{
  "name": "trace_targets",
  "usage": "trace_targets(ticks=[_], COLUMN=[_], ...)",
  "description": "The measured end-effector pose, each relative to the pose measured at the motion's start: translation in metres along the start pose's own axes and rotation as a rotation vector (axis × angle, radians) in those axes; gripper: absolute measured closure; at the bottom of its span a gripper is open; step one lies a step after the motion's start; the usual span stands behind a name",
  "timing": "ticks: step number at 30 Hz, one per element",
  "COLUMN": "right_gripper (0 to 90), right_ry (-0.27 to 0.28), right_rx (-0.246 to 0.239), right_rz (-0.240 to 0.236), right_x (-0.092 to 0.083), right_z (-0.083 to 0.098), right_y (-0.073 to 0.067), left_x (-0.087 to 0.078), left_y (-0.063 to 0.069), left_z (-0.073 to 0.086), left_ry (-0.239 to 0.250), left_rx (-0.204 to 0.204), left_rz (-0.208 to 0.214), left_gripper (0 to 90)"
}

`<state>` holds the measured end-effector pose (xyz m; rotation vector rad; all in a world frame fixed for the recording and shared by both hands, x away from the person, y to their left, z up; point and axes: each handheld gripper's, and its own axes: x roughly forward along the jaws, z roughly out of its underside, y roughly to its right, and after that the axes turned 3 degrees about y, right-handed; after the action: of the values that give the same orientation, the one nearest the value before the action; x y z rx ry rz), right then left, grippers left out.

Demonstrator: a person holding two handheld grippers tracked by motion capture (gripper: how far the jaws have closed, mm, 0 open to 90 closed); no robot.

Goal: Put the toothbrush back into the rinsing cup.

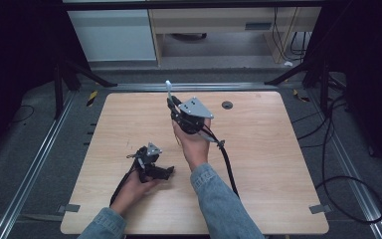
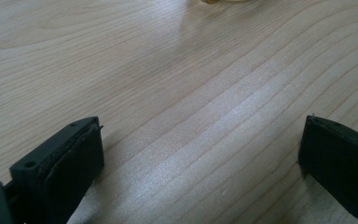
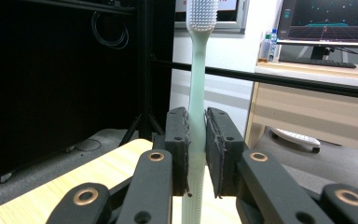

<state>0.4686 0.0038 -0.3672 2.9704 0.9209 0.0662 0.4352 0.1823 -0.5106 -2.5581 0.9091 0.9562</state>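
Light wooden worktop (image 1: pixel 258 164) with rounded corners, grain running across it.

Left of the worktop's middle and toward its near edge: left hand-held gripper (image 1: pixel 165 173), black, lying low on the wood in the person's left hand (image 1: pixel 134 188), grey three-cornered plate on top. Jaws set wide apart in the left gripper view (image 2: pixel 200 154), nothing between them but bare boards.

At the worktop's middle, raised above it: right hand-held gripper (image 1: pixel 170 103) in the right hand (image 1: pixel 194 147), blue denim sleeve (image 1: pixel 221 204) behind it, black cable trailing down toward the near edge. Jaws clamped on the handle of a pale mint-green plastic toothbrush (image 3: pixel 196 84), shown close in the right gripper view (image 3: pixel 196 154); upright between the pads, white bristled head at the top. Same toothbrush (image 1: pixel 169 89) poking up beyond the gripper in the high view.

Right of the middle, near the worktop's far edge: small round dark grommet (image 1: pixel 227 105) set in the wood.
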Motion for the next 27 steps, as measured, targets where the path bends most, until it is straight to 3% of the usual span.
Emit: trace_targets(ticks=[17, 27], right_gripper=[79.4, 79.4], right_ry=[-0.041, -0.040], right_rx=[-0.001, -0.003], right_rz=[-0.002, -0.003], right_x=[-0.004, -0.004], right_z=[0.019, 0.020], right_y=[-0.003, -0.003], left_x=[0.000, 0.000], left_y=[0.000, 0.000], left_z=[0.000, 0.000], left_ry=[0.000, 0.000], left_rx=[0.000, 0.000], left_rz=[0.000, 0.000], left_gripper=[0.0, 0.0])
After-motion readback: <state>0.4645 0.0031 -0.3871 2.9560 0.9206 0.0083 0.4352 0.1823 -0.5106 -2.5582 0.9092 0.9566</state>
